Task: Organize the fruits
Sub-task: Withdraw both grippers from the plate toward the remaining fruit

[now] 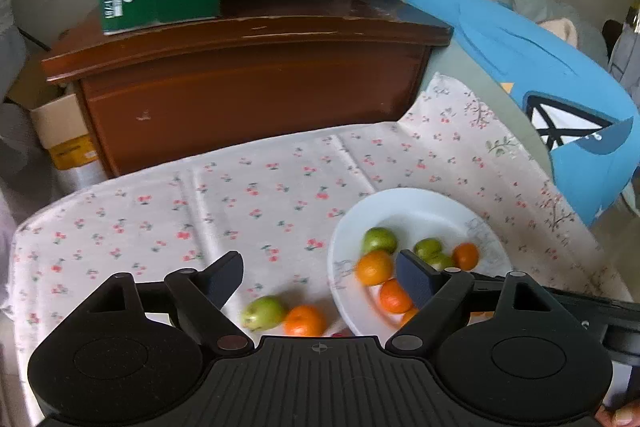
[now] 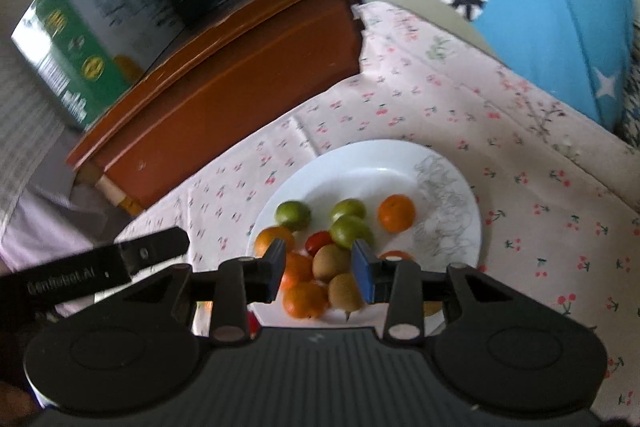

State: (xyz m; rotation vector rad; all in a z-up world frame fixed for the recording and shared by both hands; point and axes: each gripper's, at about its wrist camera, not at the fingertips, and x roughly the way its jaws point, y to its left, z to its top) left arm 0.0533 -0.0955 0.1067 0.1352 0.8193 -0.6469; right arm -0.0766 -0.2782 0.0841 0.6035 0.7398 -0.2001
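Cherry-print cloth (image 1: 256, 195) covers the work surface, with a dark wooden cabinet (image 1: 248, 75) behind it and a blue cushion (image 1: 540, 75) off to the side.

Two fruits lie loose on that cloth, just beside the white plate (image 2: 372, 163): a green fruit (image 1: 264, 313) and an orange (image 1: 306, 320), touching each other. Both look small, round and firm, so they should be light to lift but quick to roll if nudged; a hold across the widest part, pads on opposite sides, seems safest. The orange's rind looks dull and should grip well, while the green one's smoother skin may slip.

On the plate sit more of the same kinds: several oranges, three green fruits, two brown kiwis (image 2: 338, 277) near the front edge and one small red fruit (image 2: 319, 242), all loosely clustered toward the near side. The kiwis would likely bruise under hard pressure.

Above the loose pair hangs the left gripper (image 1: 320, 281), jaws spread wide with nothing between them. Over the near part of the plate, the right gripper (image 2: 320, 275) has its jaws set narrow; the kiwis show through the gap, but the pads do not appear to press on any fruit. Judging by the layout, the two strays are what remains to be gathered.
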